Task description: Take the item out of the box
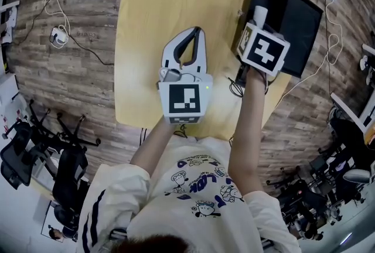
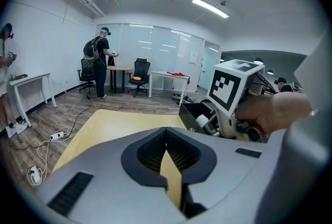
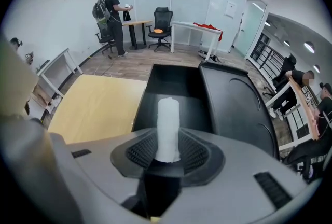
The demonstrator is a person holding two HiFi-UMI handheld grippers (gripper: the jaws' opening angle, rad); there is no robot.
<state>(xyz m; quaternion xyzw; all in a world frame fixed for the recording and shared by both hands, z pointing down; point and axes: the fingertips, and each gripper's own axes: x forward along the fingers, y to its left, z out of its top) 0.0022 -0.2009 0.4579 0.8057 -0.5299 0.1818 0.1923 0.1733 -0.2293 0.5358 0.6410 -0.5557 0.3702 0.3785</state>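
Step in hand: judged to be securing the grip, ready to lift the item clear.
Right gripper (image 3: 168, 149): it points steeply down into the box, with its ribbed pads pinching the white roll (image 3: 168, 116) low on its length.
Item's place: the roll stands upright between the jaws, over the dark inside of the black box (image 3: 174, 80). Whether its base rests on the floor cannot be told.
Left gripper (image 2: 166, 134): its jaws are pressed together on nothing, over the table (image 1: 170, 6) and well apart from the box.
Doing it well: raise the roll straight up until its lower end clears the rim, and only then swing towards the table. Keep the squeeze even so the roll does not tip.
Roll: a matt white cylinder, slightly uneven. It looks soft, like paper or cloth, so a hard squeeze would likely dent it.
Box: smooth, black and stiff-looking, with straight walls.
Lid (image 3: 236, 109): it lies open beside the box and carries curved moulded ridges.
Pads: dark, finely ribbed and rubbery-looking, and should hold the roll well.
Table: a pale yellow, smooth top with rounded corners.
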